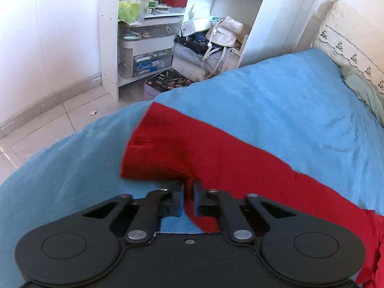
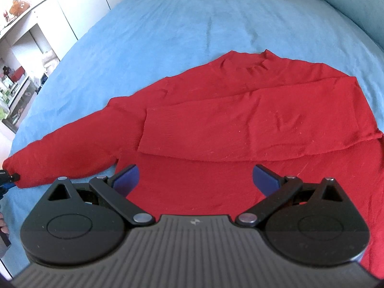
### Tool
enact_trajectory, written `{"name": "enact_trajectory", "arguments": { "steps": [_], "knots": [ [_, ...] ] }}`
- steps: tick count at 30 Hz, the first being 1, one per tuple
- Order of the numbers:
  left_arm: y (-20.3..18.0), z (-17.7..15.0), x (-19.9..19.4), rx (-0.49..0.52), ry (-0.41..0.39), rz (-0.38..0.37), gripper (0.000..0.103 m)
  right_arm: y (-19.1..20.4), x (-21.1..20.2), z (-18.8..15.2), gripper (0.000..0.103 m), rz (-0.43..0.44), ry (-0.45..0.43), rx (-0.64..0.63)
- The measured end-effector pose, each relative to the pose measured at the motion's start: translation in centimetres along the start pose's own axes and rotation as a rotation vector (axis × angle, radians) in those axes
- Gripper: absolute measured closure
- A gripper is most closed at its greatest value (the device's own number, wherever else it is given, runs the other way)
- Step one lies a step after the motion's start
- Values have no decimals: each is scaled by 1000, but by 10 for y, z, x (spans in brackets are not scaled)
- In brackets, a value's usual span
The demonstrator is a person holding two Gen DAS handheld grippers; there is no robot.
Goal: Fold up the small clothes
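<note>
A red sweater (image 2: 216,110) lies spread on the blue bed sheet (image 2: 168,24). Its right sleeve (image 2: 264,124) is folded across the chest. Its left sleeve (image 2: 67,160) stretches out to the left. My left gripper (image 1: 189,187) is shut on the cuff end of that left sleeve (image 1: 168,148), with a fold of red cloth pinched between its pads. The left gripper's tip shows at the far left edge of the right wrist view (image 2: 9,176). My right gripper (image 2: 195,180) is open and empty, just above the sweater's lower body.
The bed edge runs along the left, with tiled floor (image 1: 48,124) below. White shelves (image 1: 148,36) hold boxes, bottles and a bag (image 1: 225,33). A patterned pillow (image 1: 348,36) and green cloth (image 1: 364,91) lie at the head of the bed.
</note>
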State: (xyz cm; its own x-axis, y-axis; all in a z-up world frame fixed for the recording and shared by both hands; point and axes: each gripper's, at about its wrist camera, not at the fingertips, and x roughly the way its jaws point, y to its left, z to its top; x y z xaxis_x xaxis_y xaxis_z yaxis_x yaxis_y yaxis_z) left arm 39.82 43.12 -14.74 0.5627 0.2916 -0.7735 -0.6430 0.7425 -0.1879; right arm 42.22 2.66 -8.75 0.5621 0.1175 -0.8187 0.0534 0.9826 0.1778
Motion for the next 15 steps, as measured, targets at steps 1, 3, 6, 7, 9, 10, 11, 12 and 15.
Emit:
{"name": "enact_trajectory", "arguments": {
  "steps": [1, 3, 6, 7, 9, 10, 11, 12, 15],
  "knots": [
    [-5, 0, -4, 15, -10, 5, 98, -3, 0, 0, 0, 3, -3, 7],
    [-17, 3, -12, 48, -39, -8, 98, -9, 0, 0, 0, 7, -5, 20],
    [-50, 3, -38, 118, -99, -43, 98, -24, -3, 3, 0, 15, -18, 43],
    [-64, 2, -46, 141, -109, -63, 98, -31, -5, 5, 0, 16, -24, 52],
    [-99, -4, -64, 197, -124, -136, 98, -48, -10, 8, 0, 18, -40, 75],
    [-122, -10, -74, 243, -134, -171, 98, -56, -12, 10, 0, 18, -47, 88],
    [-146, -18, -85, 289, -143, -211, 98, -66, -15, 13, 0, 16, -55, 103],
    [-171, -27, -95, 331, -147, -261, 98, -76, -18, 15, 0, 15, -61, 117],
    [-247, -65, -121, 450, -128, -397, 98, -109, -31, 23, 0, 5, -88, 147]
  ]
}}
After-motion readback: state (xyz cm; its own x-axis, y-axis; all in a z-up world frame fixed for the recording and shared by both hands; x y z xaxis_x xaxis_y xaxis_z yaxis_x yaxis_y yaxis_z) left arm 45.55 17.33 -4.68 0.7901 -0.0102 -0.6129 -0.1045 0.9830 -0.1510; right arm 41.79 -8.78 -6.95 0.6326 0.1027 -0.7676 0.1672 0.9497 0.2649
